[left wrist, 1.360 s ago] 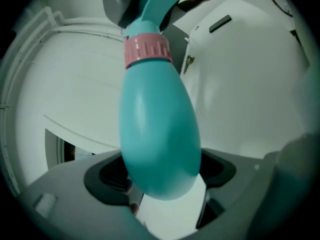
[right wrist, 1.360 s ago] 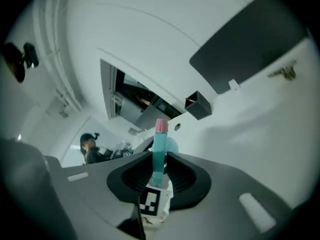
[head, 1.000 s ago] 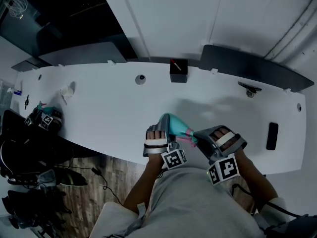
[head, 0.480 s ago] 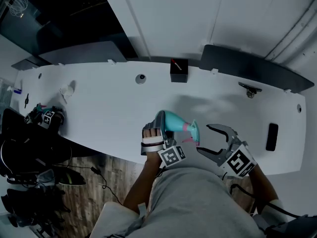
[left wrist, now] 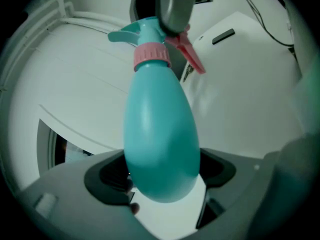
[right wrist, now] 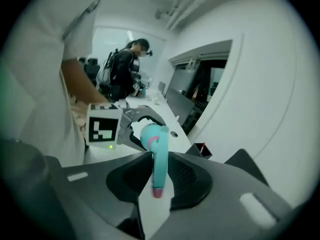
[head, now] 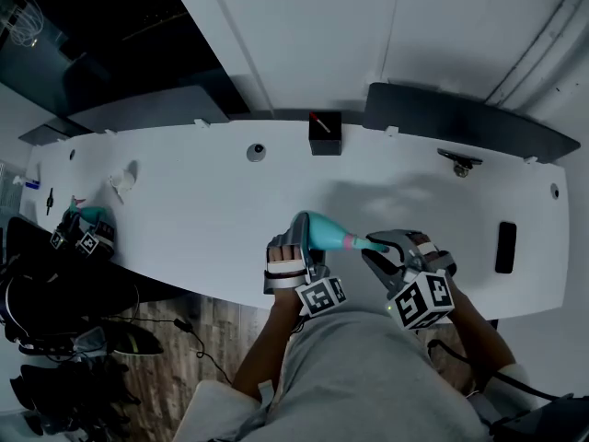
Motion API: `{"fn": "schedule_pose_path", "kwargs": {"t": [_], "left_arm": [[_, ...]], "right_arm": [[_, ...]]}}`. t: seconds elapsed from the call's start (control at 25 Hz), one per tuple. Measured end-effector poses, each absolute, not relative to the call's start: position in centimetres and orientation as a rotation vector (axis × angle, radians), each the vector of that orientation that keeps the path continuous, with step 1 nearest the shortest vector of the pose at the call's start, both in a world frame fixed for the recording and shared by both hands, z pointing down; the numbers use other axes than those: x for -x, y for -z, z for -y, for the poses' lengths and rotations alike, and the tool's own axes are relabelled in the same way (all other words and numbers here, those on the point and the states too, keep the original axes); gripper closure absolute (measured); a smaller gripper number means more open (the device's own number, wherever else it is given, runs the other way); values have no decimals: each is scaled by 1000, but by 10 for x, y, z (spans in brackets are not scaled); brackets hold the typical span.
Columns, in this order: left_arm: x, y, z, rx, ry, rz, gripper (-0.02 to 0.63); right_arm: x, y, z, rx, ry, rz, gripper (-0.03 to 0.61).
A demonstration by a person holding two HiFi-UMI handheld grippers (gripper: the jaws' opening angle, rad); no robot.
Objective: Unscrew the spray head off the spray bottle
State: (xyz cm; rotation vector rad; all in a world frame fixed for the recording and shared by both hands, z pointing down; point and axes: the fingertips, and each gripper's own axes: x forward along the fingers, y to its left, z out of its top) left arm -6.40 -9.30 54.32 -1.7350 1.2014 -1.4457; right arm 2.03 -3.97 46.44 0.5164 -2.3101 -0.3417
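**Both grippers on the spray bottle at the worktop's near edge**

The long white worktop (head: 184, 210) spans the head view. Over its near edge the left gripper (left wrist: 162, 184) stands wide, its pads clamped on the rounded base of the teal spray bottle (left wrist: 160, 129), which is held tilted in the air. The right gripper (right wrist: 157, 176) has just been closing. The teal spray head (right wrist: 160, 154) sits between its pads, which press its sides. A pink collar (left wrist: 151, 56) rings the neck.

I see my left gripper (head: 301, 236) clamping the teal spray bottle (head: 322, 231) above the white table's (head: 184, 212) near edge. My right gripper (head: 379, 250) has just been closing its jaws on the spray head (head: 361, 244).
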Motion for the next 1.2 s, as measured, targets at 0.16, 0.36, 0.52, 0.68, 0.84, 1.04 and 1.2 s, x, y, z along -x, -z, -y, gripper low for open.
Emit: {"fn": "schedule_pose_path", "kwargs": {"t": [0.16, 0.36, 0.52, 0.68, 0.84, 1.04, 1.2], "left_arm": [[67, -547, 92, 1756, 1444, -1201, 204], [63, -549, 86, 1818, 1409, -1193, 204], [56, -551, 82, 1866, 1388, -1167, 204], [54, -554, 82, 1891, 1392, -1140, 204], [61, -546, 87, 1892, 1368, -1233, 204], [78, -530, 99, 1778, 1346, -1344, 204], [81, -519, 105, 1689, 1331, -1352, 204]], "right_arm": [[-14, -467, 31, -350, 885, 2066, 503], [-10, -461, 22, -192, 1418, 1788, 507], [-15, -461, 21, -165, 1475, 1751, 506], [-17, -465, 22, -180, 1515, 1721, 503], [-20, -440, 25, -427, 1201, 2090, 392], [-40, -406, 25, -743, -330, 2780, 374], [-34, -404, 24, -656, -1946, 2651, 370]]}}
